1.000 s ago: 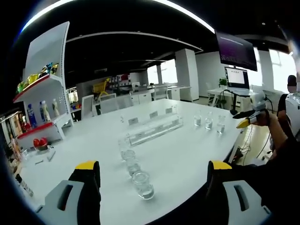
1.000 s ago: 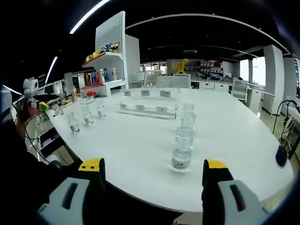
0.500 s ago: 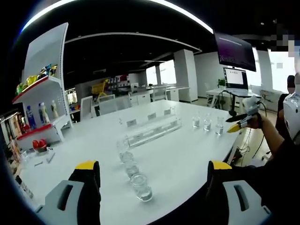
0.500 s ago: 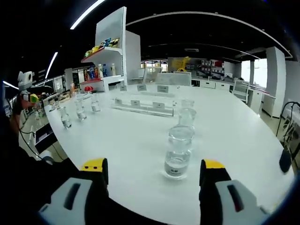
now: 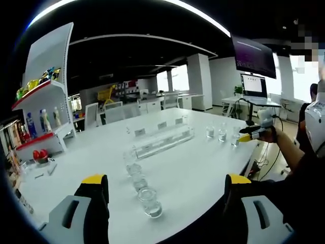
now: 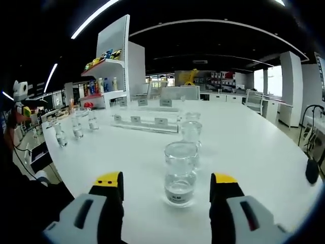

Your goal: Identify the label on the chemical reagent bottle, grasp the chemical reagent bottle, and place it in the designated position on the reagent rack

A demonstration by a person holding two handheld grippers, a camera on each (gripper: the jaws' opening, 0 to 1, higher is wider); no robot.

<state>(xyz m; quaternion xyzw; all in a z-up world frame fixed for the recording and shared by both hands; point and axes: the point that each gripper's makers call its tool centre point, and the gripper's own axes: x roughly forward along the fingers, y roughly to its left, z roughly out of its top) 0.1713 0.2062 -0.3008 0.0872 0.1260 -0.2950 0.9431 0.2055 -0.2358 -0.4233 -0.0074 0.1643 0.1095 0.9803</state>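
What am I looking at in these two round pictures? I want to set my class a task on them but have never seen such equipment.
A person holds a two-jaw gripper in each hand, with a fisheye camera on each looking along its jaws. The left gripper and right gripper are open and hold nothing. On the white table stand clear glass reagent bottles, a row of three on each side, and a clear reagent rack with label cards. The right gripper view faces the nearest bottle, whose label is too blurred to read. A display shelf stands behind.

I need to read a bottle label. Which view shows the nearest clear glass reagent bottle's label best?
The right gripper view: the clear glass reagent bottle stands close between the jaws, label facing. The left gripper view shows clear glass bottles smaller, labels unreadable.
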